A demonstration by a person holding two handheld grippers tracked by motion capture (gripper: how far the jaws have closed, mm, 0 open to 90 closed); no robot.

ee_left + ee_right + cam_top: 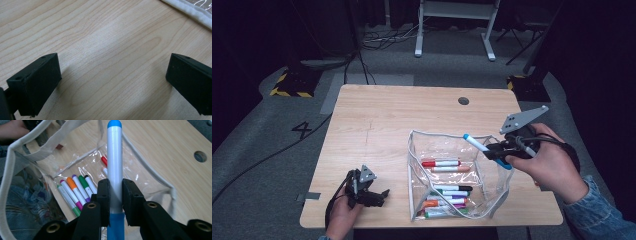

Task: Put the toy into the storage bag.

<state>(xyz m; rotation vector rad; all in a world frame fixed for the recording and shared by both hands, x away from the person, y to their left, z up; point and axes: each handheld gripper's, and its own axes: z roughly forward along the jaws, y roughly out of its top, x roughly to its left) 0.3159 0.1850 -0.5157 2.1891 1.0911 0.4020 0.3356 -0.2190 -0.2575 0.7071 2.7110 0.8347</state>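
The right gripper [492, 151], held in the person's right hand [547, 162] above the far right corner of the clear plastic pouch with white fabric trim [414, 165], has its two black jaws clamped on a white-barrelled marker with a blue cap and blue end [476, 144]; in the right gripper view the same marker [114, 157] runs straight up between the jaws, its blue cap at the top and its blue end below the pads, which press on the white barrel from both sides; in the high view the marker slants up and to the left, hanging over the open mouth of the pouch and touching none of it; the pouch stands open on the light wooden table [377, 115], near its front edge and right of centre; on the pouch's floor lie several capped markers: a red one [441, 163] and an orange one [449, 169] toward the far side, and a cluster of black, green, orange, purple and pink ones [447, 200] toward the near side; the left gripper [373, 194] rests low at the table's near left part, just beside the pouch, in the person's left hand [343, 212]; in the left gripper view its jaws stand wide apart over bare wood with nothing between them, and the pouch's white trim [190, 12] crosses the top right corner; a small dark round hole [463, 100] sits in the table near its far edge.
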